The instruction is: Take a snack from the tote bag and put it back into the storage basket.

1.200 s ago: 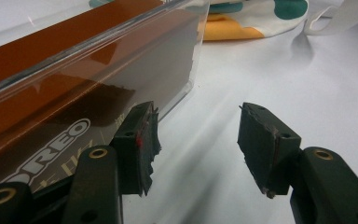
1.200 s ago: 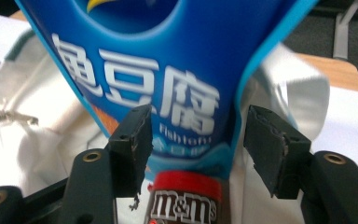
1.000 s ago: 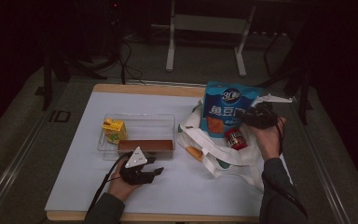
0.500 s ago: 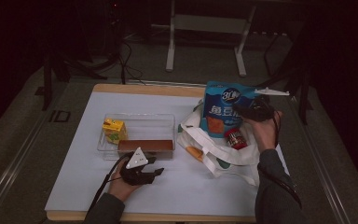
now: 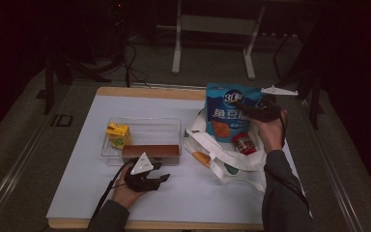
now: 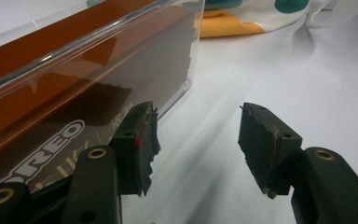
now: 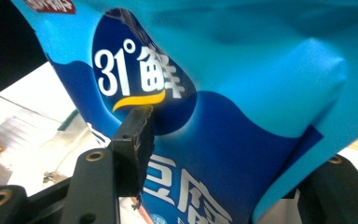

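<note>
We are holding a blue snack bag (image 5: 228,112) upright with our right gripper (image 5: 257,110) near the far right corner of the tabletop (image 5: 183,198). The bag is standing in the mouth of a white tote bag (image 5: 232,162) that is lying along the right edge. In the right gripper view the blue snack bag (image 7: 242,116) is sitting between the fingers (image 7: 133,149): the left one is lying against its printed face, while the right one is hidden behind the bag's edge. These jaws have just been closing on the bag, and we are reading them as gripping it across its width.

A red-lidded jar (image 5: 244,143) is resting in the tote just beside our right hand (image 5: 270,135), below the snack bag.

Our left gripper (image 5: 147,178) is resting low near the middle of the near edge, just in front of a clear plastic tray (image 5: 166,126). Its fingers (image 6: 137,144) are standing about half open with bare tabletop between them, holding nothing. In the left gripper view the left finger is sitting just beside the wall of the clear plastic tray (image 6: 74,46), through which a brown biscuit box (image 6: 42,135) is showing.

From the high view, the brown biscuit box (image 5: 150,151) is lying along the tray's near wall, and a yellow carton (image 5: 117,135) is standing in the tray's left end.
</note>
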`<state>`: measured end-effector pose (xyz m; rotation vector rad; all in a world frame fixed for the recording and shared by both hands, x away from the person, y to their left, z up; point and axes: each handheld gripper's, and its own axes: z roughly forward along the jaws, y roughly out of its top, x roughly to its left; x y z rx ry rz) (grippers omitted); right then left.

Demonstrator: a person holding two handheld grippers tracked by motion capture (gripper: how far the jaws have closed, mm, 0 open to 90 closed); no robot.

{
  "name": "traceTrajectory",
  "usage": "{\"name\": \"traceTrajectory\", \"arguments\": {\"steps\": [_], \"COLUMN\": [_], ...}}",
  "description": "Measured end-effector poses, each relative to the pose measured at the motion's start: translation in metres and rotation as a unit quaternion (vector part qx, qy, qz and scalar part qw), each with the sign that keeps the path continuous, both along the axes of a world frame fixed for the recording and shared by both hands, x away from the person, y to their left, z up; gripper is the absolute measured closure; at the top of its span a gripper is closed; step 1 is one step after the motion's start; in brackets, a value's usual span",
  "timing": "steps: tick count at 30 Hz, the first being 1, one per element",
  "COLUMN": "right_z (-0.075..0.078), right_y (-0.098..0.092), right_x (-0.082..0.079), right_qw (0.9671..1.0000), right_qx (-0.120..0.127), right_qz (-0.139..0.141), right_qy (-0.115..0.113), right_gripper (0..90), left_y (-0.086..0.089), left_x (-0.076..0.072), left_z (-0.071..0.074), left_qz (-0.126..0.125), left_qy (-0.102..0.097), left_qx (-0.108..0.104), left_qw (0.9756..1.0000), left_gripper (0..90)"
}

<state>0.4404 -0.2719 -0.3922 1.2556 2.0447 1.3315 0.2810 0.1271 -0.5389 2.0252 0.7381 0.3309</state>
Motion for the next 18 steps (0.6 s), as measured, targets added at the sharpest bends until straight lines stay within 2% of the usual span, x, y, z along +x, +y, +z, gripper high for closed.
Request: {"name": "traceTrajectory", "arguments": {"steps": [2,5,7,12,15,18], "right_z": [0.002,0.003,0.005,0.006,0.005,0.004], "right_y": [0.002,0.003,0.004,0.007,0.01,0.014], "right_x": [0.001,0.001,0.001,0.001,0.0,0.0], "right_qw": [0.9999,0.9989,0.9983,0.998,0.9967,0.9961], "right_qx": [0.005,0.023,0.021,0.018,0.032,0.025], "right_qz": [0.01,0.041,0.054,0.059,0.075,0.085], "right_qy": [-0.002,-0.003,-0.006,-0.005,-0.004,-0.006], "right_gripper": [44.1,53.4,55.6,52.3,60.8,63.8], "left_y": [0.0,0.0,0.0,-0.001,-0.001,-0.001], "left_x": [0.0,0.0,0.0,0.0,0.0,0.0], "left_z": [0.0,0.0,0.0,0.0,0.0,0.0], "left_qz": [0.0,0.0,0.0,0.0,0.0,0.0], "left_qy": [-0.001,-0.001,-0.001,-0.001,-0.001,0.0], "left_qx": [0.001,0.001,0.002,0.002,0.002,0.002], "left_qw": [1.0,1.0,1.0,1.0,1.0,1.0], "left_gripper": [45.6,45.5,45.3,45.2,45.2,45.2]}}
